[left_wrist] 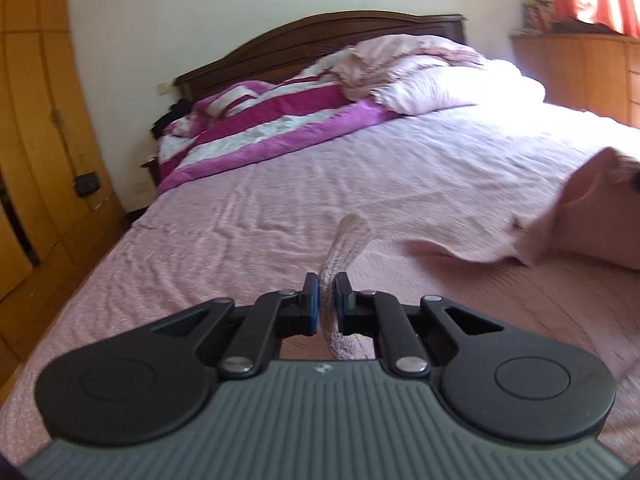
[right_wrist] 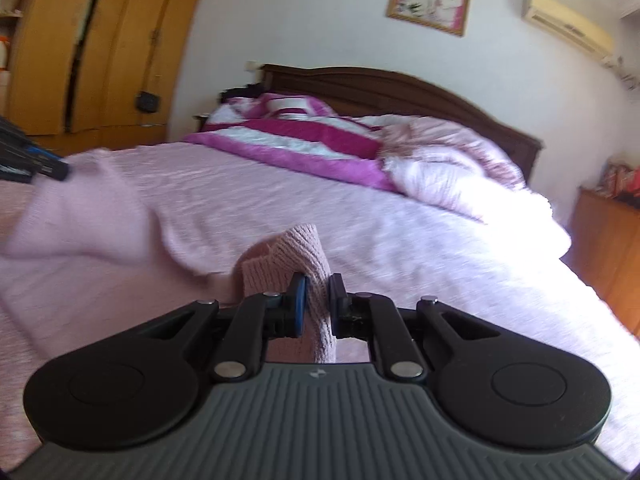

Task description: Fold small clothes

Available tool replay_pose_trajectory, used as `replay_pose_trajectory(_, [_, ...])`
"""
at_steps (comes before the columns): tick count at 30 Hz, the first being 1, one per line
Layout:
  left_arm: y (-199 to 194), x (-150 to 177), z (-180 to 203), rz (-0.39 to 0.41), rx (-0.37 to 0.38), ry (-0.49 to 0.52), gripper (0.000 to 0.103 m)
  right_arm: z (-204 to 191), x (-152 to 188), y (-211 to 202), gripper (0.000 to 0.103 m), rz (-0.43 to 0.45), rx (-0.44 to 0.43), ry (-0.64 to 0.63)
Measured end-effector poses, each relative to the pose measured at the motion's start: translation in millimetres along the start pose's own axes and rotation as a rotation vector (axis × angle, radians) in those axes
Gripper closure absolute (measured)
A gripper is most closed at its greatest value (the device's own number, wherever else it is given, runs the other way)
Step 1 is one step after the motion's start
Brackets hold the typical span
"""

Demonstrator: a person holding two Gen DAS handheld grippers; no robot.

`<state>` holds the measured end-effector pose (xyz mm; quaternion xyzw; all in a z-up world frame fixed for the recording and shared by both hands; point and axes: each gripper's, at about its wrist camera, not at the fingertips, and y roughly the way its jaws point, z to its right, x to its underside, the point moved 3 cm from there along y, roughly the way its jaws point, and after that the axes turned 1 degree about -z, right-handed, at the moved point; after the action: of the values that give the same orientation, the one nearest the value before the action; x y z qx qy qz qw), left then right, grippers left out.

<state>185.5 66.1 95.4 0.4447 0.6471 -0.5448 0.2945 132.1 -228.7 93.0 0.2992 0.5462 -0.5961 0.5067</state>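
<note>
A small pale pink knitted garment [left_wrist: 560, 220] hangs lifted above the pink bedspread [left_wrist: 280, 200], held by both grippers. My left gripper [left_wrist: 328, 296] is shut on a ribbed edge of it [left_wrist: 344, 248], which sticks up between the blue pads. My right gripper [right_wrist: 316, 296] is shut on another bunched knitted corner [right_wrist: 288, 256]. In the right wrist view the rest of the garment [right_wrist: 88, 216] sags to the left, where the left gripper's tip [right_wrist: 40, 164] shows. The garment is blurred in both views.
A magenta and white quilt [left_wrist: 256, 124] and a rumpled pale pink duvet [left_wrist: 432, 76] lie by the dark wooden headboard [left_wrist: 320, 36]. Wooden wardrobes [left_wrist: 36, 120] stand to the left, a wooden dresser [left_wrist: 580, 72] to the right.
</note>
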Motion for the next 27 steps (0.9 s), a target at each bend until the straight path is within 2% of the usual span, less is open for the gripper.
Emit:
replay_pose_trajectory(5, [32,2,-17,-0.039,-0.069,-0.005,0.098,32,-3,35,0.091,-0.056,0.094,-0.038])
replay_pose_trajectory(9, [60,16,-24,-0.108,-0.08,-0.027,0.098,45,9,70,0.091,-0.132,0.136,-0.074])
replay_pose_trajectory(15, [70,35,-44,-0.192,-0.031,-0.191,0.096,62,50,129,0.09,-0.305,0.155,-0.045])
replay_pose_trajectory(18, [68,36,-49,-0.207,-0.002,-0.226,0.093,67,62,142,0.089,-0.326,0.163,-0.036])
replay_pose_trajectory(20, [68,37,-51,-0.221,0.034,-0.253,0.084,70,61,139,0.083,-0.326,0.161,0.013])
replay_pose_trajectory(22, [70,37,-53,-0.23,0.073,-0.285,0.06,75,56,129,0.065,-0.315,0.163,0.08])
replay_pose_trajectory(24, [74,38,-53,-0.237,0.094,-0.307,0.054,81,49,117,0.054,-0.292,0.171,0.141])
replay_pose_trajectory(27, [86,41,-48,-0.268,0.12,-0.316,0.054,81,42,93,0.044,-0.248,0.151,0.188])
